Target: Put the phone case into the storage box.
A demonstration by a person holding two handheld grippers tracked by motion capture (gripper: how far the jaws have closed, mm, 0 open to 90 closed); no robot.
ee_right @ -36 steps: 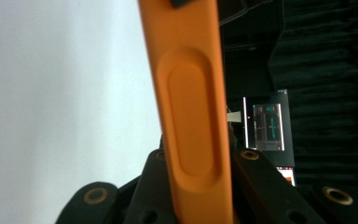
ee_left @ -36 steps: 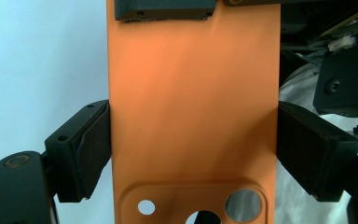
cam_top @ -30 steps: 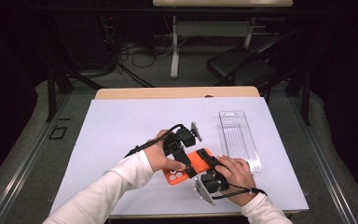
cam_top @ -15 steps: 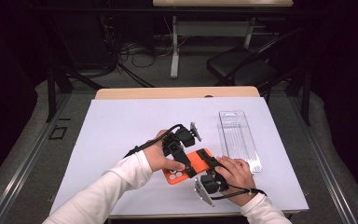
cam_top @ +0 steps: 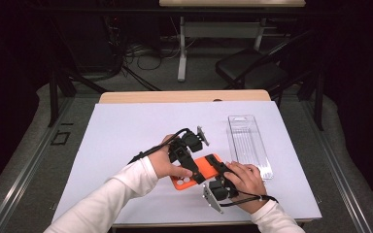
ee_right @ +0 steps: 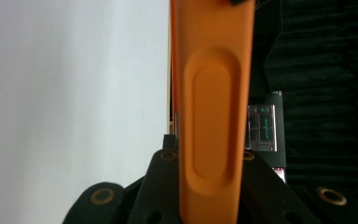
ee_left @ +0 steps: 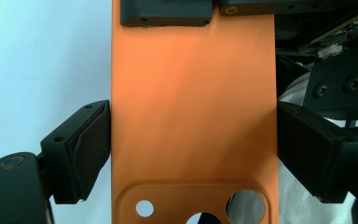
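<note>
A: What do the jaws of the right gripper [cam_top: 217,167] have between them?

B: The thin edge of an orange phone case [ee_right: 212,102], clenched tight; in the right gripper view the case rises on edge straight out of them, with a long raised button strip facing the camera.

A: And the left gripper [ee_left: 193,140]?

B: Its jaws span the case's width. In the left gripper view the black pads [ee_left: 91,142] sit against both long sides, just above the camera cut-out, so I'd call that grasping the case across its flat back.

A: Why two grips?

B: Probably one steadies it while the other flexes or turns it. From the high view the case [cam_top: 201,170] hangs between the hands, low over the white tabletop [cam_top: 126,131], near its front edge.

A: Anything else nearby?

B: A clear plastic package [cam_top: 250,145] lies flat just beside the right hand [cam_top: 243,177], likely the case's packaging.
</note>
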